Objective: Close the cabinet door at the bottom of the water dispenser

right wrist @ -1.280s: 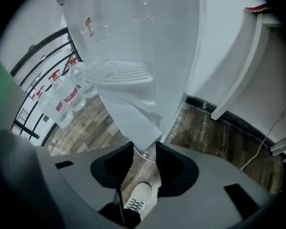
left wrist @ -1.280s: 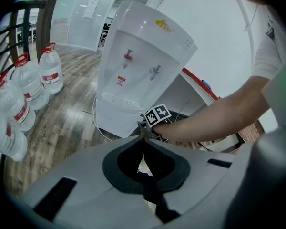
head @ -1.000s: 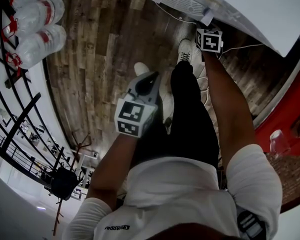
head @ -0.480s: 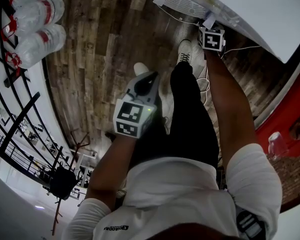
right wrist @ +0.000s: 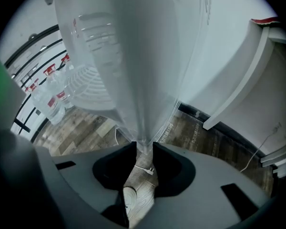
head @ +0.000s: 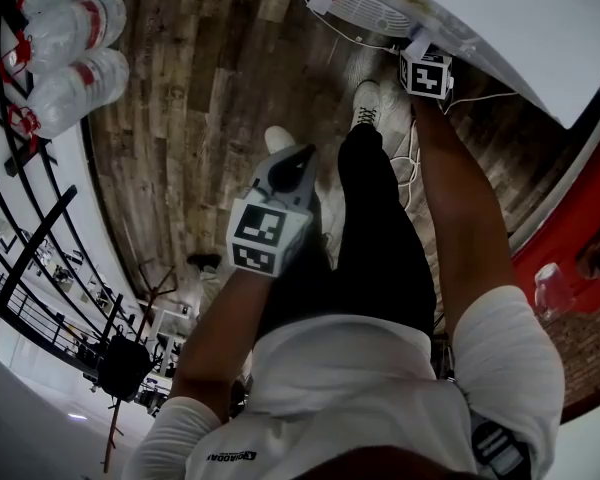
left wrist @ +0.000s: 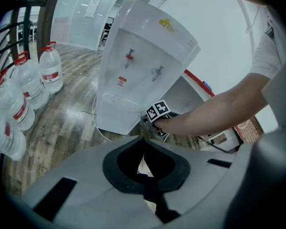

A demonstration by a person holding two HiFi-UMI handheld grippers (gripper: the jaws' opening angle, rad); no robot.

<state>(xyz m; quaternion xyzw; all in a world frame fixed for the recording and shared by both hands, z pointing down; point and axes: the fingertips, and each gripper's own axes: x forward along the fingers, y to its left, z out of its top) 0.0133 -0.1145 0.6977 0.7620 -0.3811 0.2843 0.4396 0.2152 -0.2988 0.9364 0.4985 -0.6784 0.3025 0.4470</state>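
Note:
The white water dispenser stands on the wood floor, at the top of the head view. My right gripper reaches down to its lower right side. Seen from the right gripper view, a white panel, the cabinet door, runs edge-on down between the jaws. My right gripper has just been closing, and both tips touch that edge. My left gripper hangs in front of the person's legs, away from the dispenser. Its tips meet with nothing between them.
Several large water bottles stand by a black railing on the left, also seen as bottles. A white cable trails on the floor beside the dispenser. The person's shoes are just below it. A red wall is on the right.
My right gripper has shifted slightly toward the dispenser's base. My left gripper has stayed where it was.

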